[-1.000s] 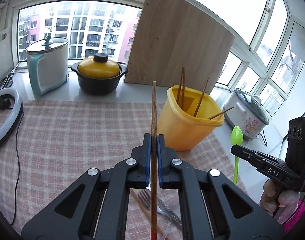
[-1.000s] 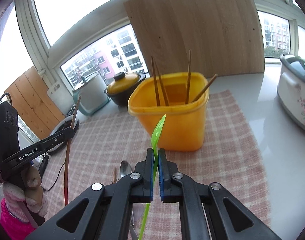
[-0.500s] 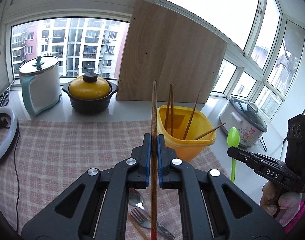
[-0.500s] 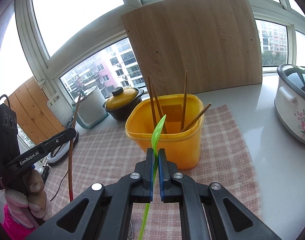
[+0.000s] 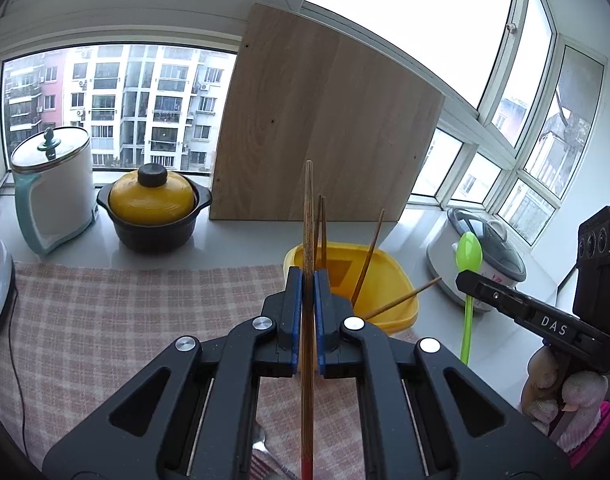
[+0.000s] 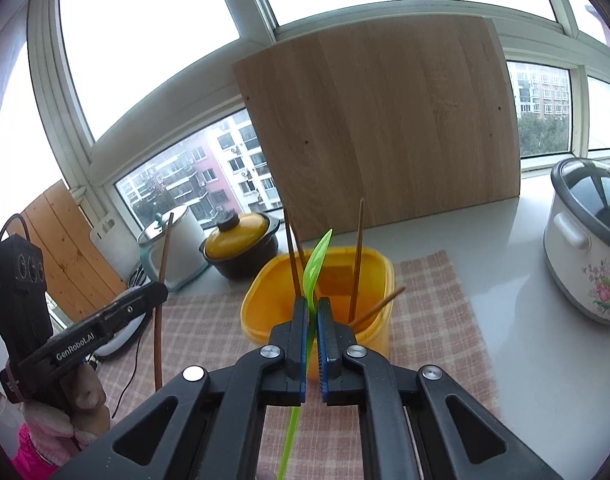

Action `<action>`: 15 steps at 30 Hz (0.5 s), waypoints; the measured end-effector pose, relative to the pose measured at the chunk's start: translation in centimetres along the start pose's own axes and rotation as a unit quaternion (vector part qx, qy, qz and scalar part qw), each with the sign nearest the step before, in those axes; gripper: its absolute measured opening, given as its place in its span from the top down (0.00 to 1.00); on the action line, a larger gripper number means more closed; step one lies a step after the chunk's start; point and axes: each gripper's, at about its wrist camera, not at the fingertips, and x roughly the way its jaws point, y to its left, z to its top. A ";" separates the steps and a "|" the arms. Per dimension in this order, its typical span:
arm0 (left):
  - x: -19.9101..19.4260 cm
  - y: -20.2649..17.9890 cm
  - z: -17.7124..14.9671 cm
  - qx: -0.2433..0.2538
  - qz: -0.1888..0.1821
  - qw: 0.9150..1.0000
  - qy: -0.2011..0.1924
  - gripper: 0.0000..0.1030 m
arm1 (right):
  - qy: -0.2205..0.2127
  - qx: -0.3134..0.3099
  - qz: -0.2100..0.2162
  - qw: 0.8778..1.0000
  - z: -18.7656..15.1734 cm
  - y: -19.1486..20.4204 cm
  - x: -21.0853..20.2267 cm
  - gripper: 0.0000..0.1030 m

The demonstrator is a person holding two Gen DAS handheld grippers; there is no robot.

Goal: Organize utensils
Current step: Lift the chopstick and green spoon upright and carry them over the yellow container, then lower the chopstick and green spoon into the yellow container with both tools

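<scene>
Chopsticks (image 5: 367,256) in tub (image 5: 389,280) on cloth (image 5: 125,312)

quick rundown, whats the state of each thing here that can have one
left gripper: shut on chopstick, held upright
right gripper: shut on green spoon, bowl up
yellow container: open, four chopsticks leaning inside
yellow-lidded pot: lid on
white kettle: lid on
rice cooker: lid on

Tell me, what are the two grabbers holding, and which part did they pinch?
The left gripper pinches a brown chopstick partway along its stick. The right gripper pinches a green spoon on its handle, just below the bowl.
</scene>
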 end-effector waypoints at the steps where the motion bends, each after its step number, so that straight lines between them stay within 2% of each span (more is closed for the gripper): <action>1: 0.3 0.0 0.4 -0.002 -0.003 1.000 -0.002 0.97 | -0.005 0.000 -0.001 1.000 0.5 0.0 0.0 0.98; 6: 1.6 -0.1 2.2 -0.019 -0.018 1.000 -0.014 0.97 | -0.024 0.005 -0.001 1.000 2.7 -0.2 0.5 0.98; 15: 4.7 0.5 5.4 -0.055 -0.016 0.998 -0.035 0.97 | -0.046 0.001 -0.019 0.999 5.4 0.0 2.9 0.98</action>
